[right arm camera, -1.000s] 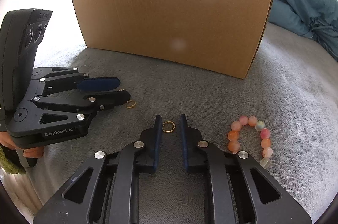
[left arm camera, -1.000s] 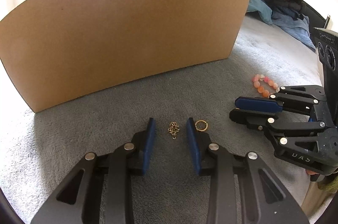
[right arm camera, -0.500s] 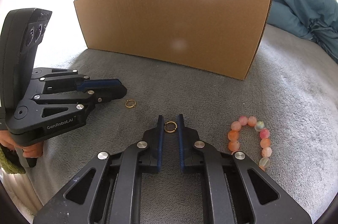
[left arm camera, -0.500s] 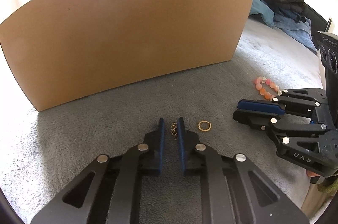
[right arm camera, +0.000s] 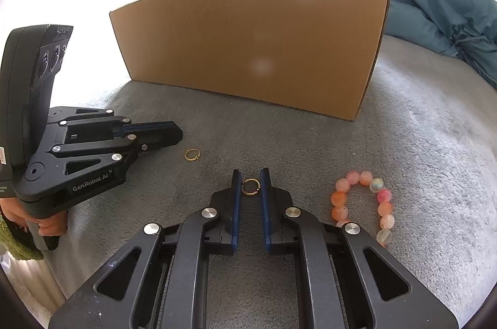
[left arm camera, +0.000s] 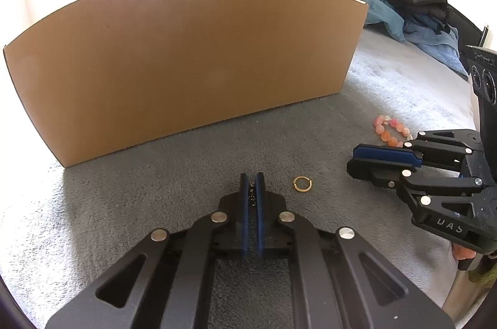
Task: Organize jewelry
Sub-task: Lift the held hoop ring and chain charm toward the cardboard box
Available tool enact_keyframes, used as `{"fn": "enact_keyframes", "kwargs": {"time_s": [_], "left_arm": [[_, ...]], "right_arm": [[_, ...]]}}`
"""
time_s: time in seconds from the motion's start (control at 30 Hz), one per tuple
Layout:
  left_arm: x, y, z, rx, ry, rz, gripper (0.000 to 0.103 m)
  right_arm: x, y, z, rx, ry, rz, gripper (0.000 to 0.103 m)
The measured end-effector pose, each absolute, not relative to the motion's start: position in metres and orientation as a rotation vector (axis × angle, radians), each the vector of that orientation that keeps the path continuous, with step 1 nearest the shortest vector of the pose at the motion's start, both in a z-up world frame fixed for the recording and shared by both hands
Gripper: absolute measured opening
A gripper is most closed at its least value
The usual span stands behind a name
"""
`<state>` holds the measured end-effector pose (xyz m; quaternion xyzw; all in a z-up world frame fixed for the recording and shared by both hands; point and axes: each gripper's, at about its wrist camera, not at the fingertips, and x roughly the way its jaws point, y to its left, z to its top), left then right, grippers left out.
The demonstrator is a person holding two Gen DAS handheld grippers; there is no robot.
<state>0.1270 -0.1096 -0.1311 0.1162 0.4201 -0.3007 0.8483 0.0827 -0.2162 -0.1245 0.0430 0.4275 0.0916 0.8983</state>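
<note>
1. Cardboard is what the big brown box [left arm camera: 186,55] is made of. It stands on the grey blanket [left arm camera: 155,180] of the bed, and it is the biggest thing here. Only its outside wall shows, so I cannot tell if any jewelry is inside it yet.

2. Next in size are the two tools, both in front of the box. The left tool [left arm camera: 252,189] has its two blue pads pressed together on a little gold chain [left arm camera: 252,193]. The chain is near the blanket, straight in front of the box.

3. The right tool [right arm camera: 251,186] is in front of the box too, more to the right side. Its pads are close together with a gold ring [right arm camera: 250,186] between them. They look to be touching the ring's sides, so I think it is pinched.

4. The pink and orange bead bracelet [right arm camera: 363,201] lies on the blanket in front of the box's right corner. No tool is touching it.

5. Another small gold ring [right arm camera: 192,155] lies on the blanket in front of the box, between the two tools. Nothing touches it.

6. So the job looks like it is only starting. Two small pieces are grabbed but not lifted away. I think all four pieces have yet to go to their place, maybe the box.
</note>
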Motion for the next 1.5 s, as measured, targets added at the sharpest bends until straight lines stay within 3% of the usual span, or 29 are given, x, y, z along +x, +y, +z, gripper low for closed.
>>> {"fn": "enact_keyframes", "kwargs": {"time_s": [1.5], "left_arm": [[0.124,-0.101,-0.118,0.226,0.843,-0.621,0.003]], "right_arm": [[0.073,-0.248,-0.11,0.122,0.856,0.208,0.01]]}}
